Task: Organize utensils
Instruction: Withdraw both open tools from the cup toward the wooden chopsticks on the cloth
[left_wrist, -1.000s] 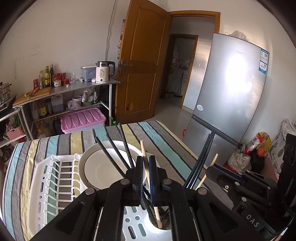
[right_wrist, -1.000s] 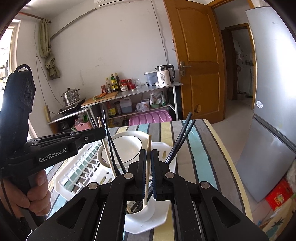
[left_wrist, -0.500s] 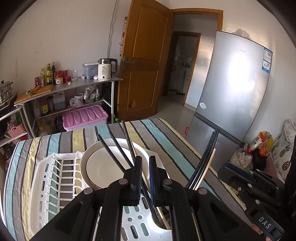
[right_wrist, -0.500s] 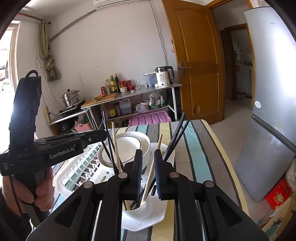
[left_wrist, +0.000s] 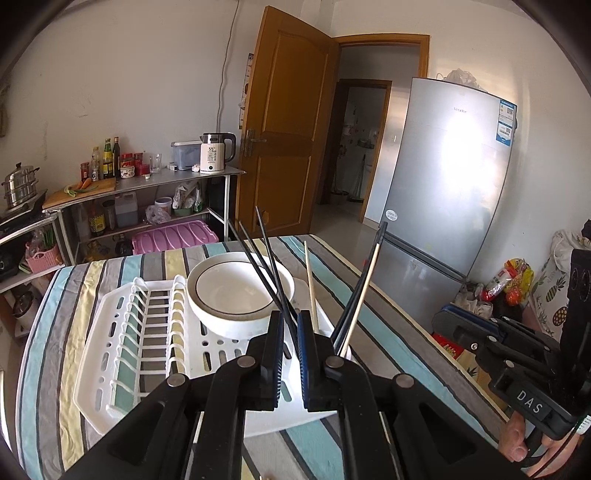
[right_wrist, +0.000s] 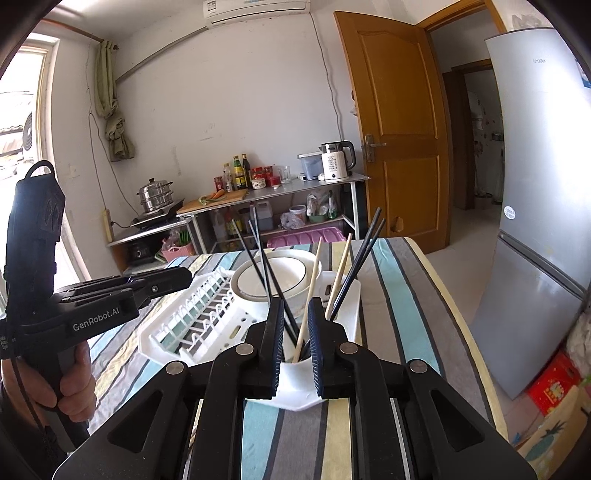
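Several black chopsticks (right_wrist: 364, 258) and wooden chopsticks (right_wrist: 308, 295) stand in the white holder cup (right_wrist: 291, 376) at the near corner of the white dish rack (right_wrist: 207, 325). My right gripper (right_wrist: 295, 325) is open just in front of the cup and holds nothing. My left gripper (left_wrist: 290, 332) is slightly open and empty, above and behind the cup. The black chopsticks (left_wrist: 269, 269) and a wooden one (left_wrist: 310, 288) show past its fingers. The left gripper's body also shows in the right wrist view (right_wrist: 96, 306).
White bowls (left_wrist: 236, 295) sit stacked in the rack (left_wrist: 125, 343) on a striped tablecloth (left_wrist: 388, 332). The table's right edge drops to the floor beside a silver fridge (left_wrist: 443, 184). A metal shelf (left_wrist: 147, 184) with a kettle and bottles stands behind the table.
My right gripper opened and let go of the wooden chopstick, which now rests in the cup. Both grippers drew back and up from the cup. The left jaws opened slightly.
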